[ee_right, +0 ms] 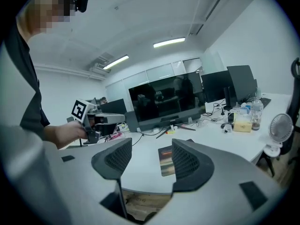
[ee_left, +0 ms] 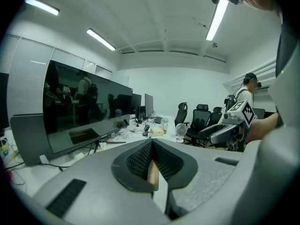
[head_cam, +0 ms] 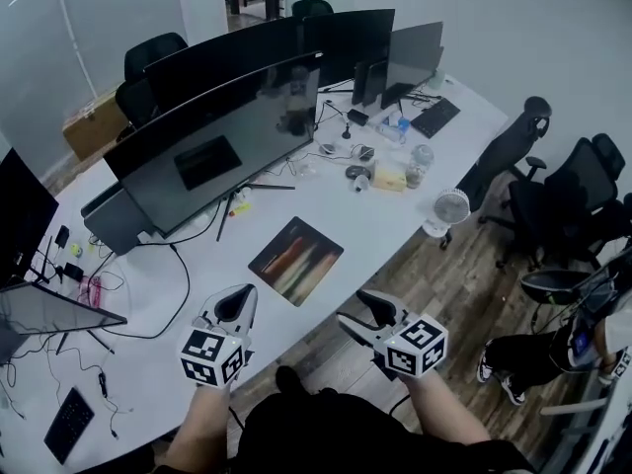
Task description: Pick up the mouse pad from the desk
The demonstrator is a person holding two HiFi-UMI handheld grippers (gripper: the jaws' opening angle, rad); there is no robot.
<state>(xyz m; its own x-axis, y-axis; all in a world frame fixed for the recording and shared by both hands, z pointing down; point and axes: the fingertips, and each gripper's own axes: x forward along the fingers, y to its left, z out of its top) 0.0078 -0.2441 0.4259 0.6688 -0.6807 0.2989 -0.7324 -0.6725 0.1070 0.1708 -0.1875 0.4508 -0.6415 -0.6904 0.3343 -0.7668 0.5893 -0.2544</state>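
At the near edge of the white desk [head_cam: 395, 215], my left gripper [head_cam: 235, 304] and right gripper [head_cam: 360, 312] hover short of the mouse pad [head_cam: 296, 260], which lies flat on the desktop just ahead of them, in front of the wide curved monitor [head_cam: 212, 151]. My right jaws stand partly open with nothing between them. My left jaws are drawn together and empty; the brownish sliver between their pads may be the pad beyond, though that is hard to tell. The pickup has not begun: reaching, gripping and lifting all remain.
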